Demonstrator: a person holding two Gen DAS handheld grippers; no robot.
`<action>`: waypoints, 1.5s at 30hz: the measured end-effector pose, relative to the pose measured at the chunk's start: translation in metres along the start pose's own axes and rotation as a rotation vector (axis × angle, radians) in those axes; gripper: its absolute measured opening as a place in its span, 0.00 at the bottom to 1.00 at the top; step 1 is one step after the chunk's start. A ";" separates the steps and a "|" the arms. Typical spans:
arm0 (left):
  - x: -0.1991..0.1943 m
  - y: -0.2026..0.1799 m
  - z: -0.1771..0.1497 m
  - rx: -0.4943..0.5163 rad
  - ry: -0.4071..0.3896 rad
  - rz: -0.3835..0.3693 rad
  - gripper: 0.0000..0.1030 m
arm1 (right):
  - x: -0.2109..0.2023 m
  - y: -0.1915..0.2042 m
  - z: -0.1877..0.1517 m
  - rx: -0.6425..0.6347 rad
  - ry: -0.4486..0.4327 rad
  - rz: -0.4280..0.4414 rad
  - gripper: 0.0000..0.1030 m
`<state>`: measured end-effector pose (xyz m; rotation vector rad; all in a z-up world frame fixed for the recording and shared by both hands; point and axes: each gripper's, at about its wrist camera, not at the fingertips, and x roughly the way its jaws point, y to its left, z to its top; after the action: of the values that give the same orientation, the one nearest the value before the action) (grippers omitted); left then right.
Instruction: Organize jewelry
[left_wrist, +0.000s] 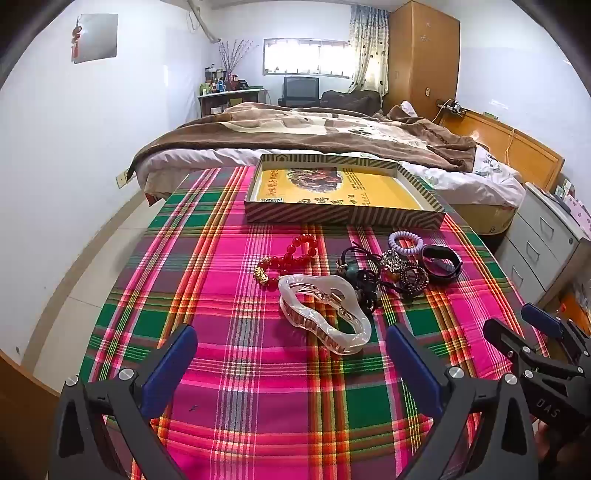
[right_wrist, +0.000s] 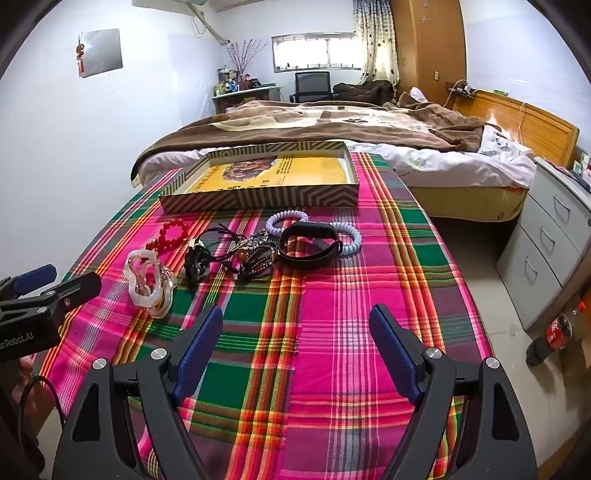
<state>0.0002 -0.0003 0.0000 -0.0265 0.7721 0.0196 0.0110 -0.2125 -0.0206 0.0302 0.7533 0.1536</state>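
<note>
A shallow striped box with a yellow bottom (left_wrist: 343, 216) (right_wrist: 258, 197) stands at the far end of the plaid table. In front of it lies a pile of jewelry: a red bead bracelet (left_wrist: 291, 258) (right_wrist: 171, 234), a pearly white hair claw (left_wrist: 325, 314) (right_wrist: 147, 280), black cords and beaded pieces (left_wrist: 369, 273) (right_wrist: 236, 254), lilac coil hair ties (left_wrist: 404, 242) (right_wrist: 286, 218) and a black wristband (left_wrist: 441, 264) (right_wrist: 308, 245). My left gripper (left_wrist: 291, 354) is open and empty, just short of the hair claw. My right gripper (right_wrist: 295, 336) (left_wrist: 517, 328) is open and empty, short of the wristband.
The table has a pink and green plaid cloth (left_wrist: 240, 369) (right_wrist: 351, 314). A bed with a brown blanket (left_wrist: 314, 129) lies behind the table. Grey drawers (right_wrist: 546, 251) stand at the right, with a cola bottle (right_wrist: 554, 328) beside them.
</note>
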 end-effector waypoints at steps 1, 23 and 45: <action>0.000 0.000 0.000 -0.004 -0.005 -0.010 1.00 | 0.000 0.000 0.000 0.001 -0.004 0.002 0.79; 0.013 0.005 0.006 0.001 0.000 0.046 1.00 | 0.013 -0.001 0.009 -0.003 -0.044 -0.026 0.79; 0.012 0.009 0.010 -0.018 -0.012 0.031 1.00 | 0.007 0.010 0.019 -0.009 -0.046 -0.039 0.79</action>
<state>0.0155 0.0092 -0.0014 -0.0314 0.7602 0.0564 0.0274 -0.2014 -0.0108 0.0104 0.7065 0.1184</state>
